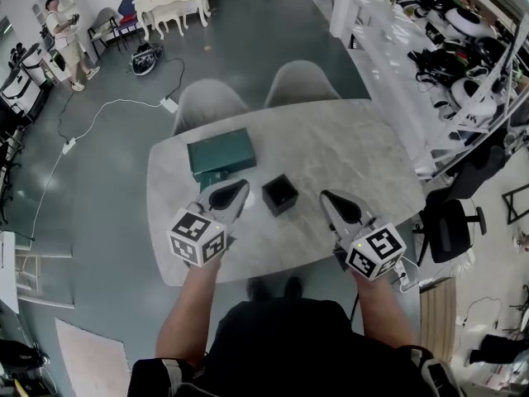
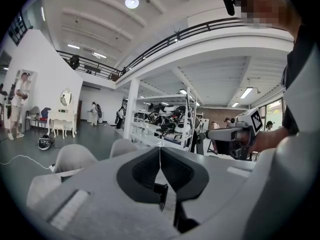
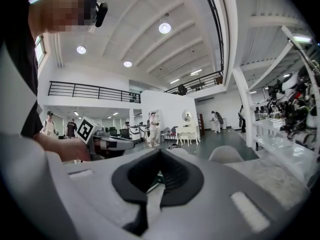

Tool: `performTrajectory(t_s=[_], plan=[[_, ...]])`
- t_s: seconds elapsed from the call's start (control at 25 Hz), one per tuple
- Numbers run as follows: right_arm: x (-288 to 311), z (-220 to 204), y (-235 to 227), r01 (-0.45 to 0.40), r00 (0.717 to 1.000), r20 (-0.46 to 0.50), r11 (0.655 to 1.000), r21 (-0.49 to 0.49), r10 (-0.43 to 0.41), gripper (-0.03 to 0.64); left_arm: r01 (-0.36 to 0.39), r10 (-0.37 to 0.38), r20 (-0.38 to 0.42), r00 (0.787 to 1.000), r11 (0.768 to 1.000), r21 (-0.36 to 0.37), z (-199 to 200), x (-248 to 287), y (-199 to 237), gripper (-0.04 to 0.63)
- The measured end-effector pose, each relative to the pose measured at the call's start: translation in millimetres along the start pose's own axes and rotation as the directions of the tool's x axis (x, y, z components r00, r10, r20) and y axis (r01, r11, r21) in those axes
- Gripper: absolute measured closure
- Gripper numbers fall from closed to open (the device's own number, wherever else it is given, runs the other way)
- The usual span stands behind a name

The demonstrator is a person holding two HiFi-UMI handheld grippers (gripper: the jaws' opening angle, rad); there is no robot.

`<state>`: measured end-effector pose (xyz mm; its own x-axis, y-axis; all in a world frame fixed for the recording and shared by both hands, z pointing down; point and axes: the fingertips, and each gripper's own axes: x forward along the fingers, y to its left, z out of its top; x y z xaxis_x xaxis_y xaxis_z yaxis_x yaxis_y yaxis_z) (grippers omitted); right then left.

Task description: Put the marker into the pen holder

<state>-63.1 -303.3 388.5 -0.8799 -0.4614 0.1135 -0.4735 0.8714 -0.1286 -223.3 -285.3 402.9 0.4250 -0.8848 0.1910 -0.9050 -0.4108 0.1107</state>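
The black square pen holder (image 1: 279, 194) stands on the grey marble table (image 1: 347, 151), between my two grippers. My left gripper (image 1: 239, 187) is just left of it, near the corner of a dark green box (image 1: 219, 154), with its jaws closed and nothing in them. My right gripper (image 1: 326, 196) is a little to the holder's right, also shut and empty. In the left gripper view the jaws (image 2: 160, 151) meet at their tips, and the right gripper (image 2: 232, 134) shows beyond. The right gripper view shows its closed jaws (image 3: 160, 152) and the left gripper (image 3: 107, 141). No marker is visible in any view.
Two grey chairs (image 1: 210, 99) (image 1: 301, 81) stand at the table's far side. A white shelf rack (image 1: 430, 64) full of gear runs along the right, with a black office chair (image 1: 450, 222) beside the table. Cables lie on the floor at left, and a person (image 1: 62, 31) stands far off.
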Motion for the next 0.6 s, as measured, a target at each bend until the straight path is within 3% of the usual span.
performTrajectory(t_s=[0.6], plan=[[0.7, -3.0, 0.8, -0.013, 1.000, -0.014, 1.000, 0.020, 0.013, 0.615, -0.003, 0.003, -0.007, 1.000, 1.000, -0.005, 0.2, -0.7, -0.2, 0.581]])
